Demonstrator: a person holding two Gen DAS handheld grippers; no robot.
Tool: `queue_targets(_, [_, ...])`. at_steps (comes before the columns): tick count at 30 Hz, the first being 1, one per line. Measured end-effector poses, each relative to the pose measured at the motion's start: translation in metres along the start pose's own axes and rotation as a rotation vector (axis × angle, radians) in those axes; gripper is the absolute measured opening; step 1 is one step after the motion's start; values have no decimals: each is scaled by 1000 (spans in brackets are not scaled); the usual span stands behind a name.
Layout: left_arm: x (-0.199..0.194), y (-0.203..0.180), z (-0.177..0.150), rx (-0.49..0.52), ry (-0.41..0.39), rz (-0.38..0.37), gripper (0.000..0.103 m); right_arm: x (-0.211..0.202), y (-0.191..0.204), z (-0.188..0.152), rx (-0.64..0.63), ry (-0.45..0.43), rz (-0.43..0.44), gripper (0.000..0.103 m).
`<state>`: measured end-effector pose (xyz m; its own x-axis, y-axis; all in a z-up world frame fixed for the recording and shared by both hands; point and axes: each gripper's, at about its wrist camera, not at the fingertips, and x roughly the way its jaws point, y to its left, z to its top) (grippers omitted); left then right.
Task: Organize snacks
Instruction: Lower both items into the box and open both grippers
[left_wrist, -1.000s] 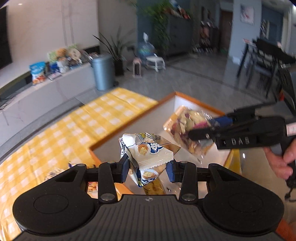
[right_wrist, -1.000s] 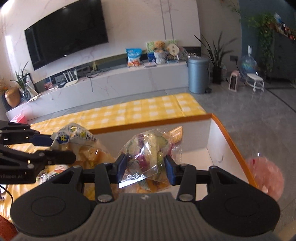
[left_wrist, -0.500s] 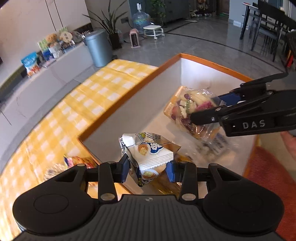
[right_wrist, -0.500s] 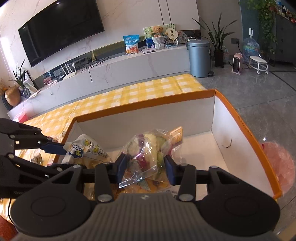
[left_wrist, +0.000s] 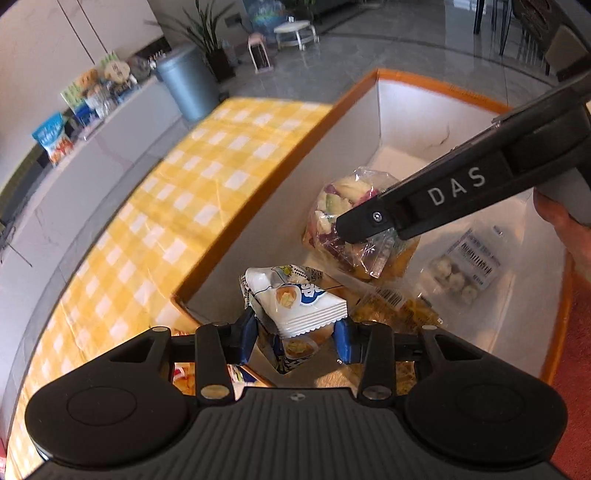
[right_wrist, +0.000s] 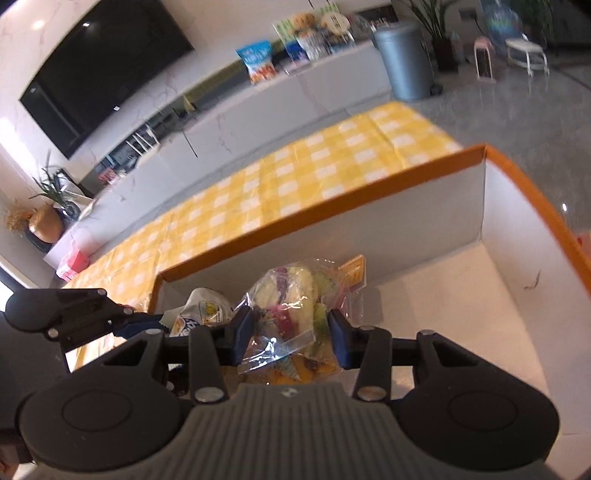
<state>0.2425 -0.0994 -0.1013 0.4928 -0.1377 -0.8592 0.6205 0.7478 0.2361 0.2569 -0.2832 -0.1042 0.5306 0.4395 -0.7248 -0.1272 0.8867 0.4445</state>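
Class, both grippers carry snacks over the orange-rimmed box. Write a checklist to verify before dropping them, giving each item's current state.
1. Left gripper has the white snack packet between its fingers, which are opening: ok.
2. Right gripper shut on the clear mixed-snack bag: ok.
3. Both snacks over the box interior: ok.
4. Bare box floor available beside the bag: ok.
5. Grippers apart from each other: ok.
6. Spot directly beneath the packet: cannot tell, hidden.
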Motion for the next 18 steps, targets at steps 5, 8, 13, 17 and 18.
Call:
queue_targets(5, [-2,-3,-3,24,13,-32,47,15,1,-2,12,65,-15,43])
queue_targets(8, [-8,-5,-5,31,28,-86,47,11,0,-5,19,88,-14,44])
queue_targets(13, [-15,-9,-10,46,27,-116,47,5,-4,-17,9,120,-6,44])
queue_targets(17, [-21,-19,-10,80,-19,-7,48,-2,1,-14,-17,76,-3,43])
queue_targets(18, [-22,-21,-9,88,-25,18,48,-3,3,-12,-25,61,-1,43])
